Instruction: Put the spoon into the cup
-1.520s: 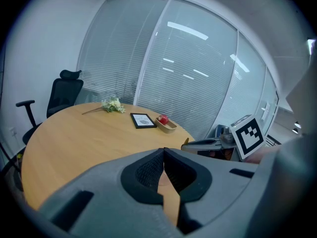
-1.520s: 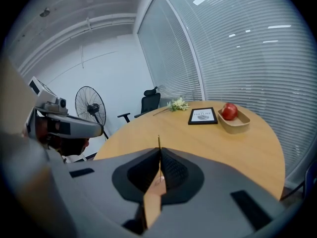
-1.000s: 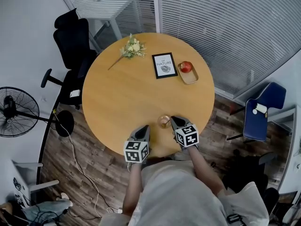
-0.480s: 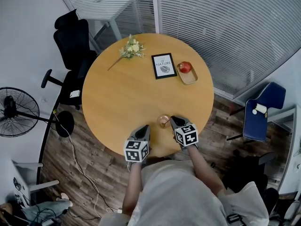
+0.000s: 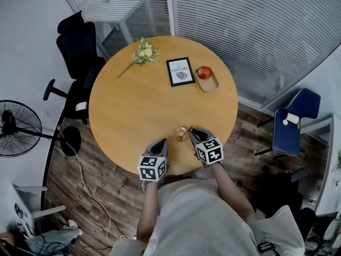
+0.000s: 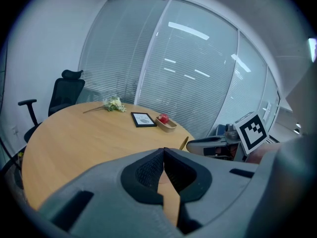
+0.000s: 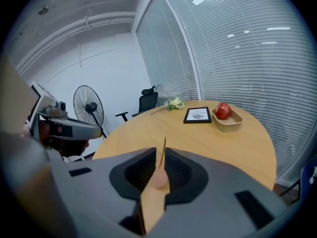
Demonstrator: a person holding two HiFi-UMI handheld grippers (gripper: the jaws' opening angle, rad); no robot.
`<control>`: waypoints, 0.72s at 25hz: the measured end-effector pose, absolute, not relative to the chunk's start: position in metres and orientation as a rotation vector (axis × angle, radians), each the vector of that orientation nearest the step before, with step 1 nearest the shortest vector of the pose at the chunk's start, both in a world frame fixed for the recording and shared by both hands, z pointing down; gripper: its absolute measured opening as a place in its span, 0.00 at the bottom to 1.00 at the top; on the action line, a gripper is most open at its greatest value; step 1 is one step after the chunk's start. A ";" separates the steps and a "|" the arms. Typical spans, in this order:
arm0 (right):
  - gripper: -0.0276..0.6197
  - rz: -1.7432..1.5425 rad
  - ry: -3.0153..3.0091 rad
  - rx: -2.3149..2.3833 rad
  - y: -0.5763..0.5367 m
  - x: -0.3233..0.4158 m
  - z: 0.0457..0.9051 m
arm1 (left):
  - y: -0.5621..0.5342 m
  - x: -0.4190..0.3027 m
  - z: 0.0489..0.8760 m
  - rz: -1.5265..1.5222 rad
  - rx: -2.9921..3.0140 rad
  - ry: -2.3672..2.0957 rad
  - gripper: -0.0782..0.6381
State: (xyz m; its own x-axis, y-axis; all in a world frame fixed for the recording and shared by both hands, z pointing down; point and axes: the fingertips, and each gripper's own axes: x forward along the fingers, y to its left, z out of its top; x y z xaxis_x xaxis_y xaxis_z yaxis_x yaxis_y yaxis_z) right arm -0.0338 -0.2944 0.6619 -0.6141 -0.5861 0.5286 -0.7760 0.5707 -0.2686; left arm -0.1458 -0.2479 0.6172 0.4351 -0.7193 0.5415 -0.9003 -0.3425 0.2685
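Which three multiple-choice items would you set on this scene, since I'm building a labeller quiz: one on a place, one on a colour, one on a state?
1. Where does the apple lie?
A. in the tray
B. on the floor
C. on a shelf

2. What colour is the chair at the right of the head view?
A. black
B. blue
C. red

3. How is the right claw?
A. open, empty
B. shut on the spoon
C. shut on the apple

Key: 1 A, the red fruit sits inside the wooden dish. 2 B, its seat and back are blue. 3 B, the right gripper view shows the spoon pinched between the jaws.
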 end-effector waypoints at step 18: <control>0.12 0.671 -2.437 1.174 -0.269 -0.008 0.648 | -0.227 -0.119 0.618 0.488 2.213 -1.282 0.12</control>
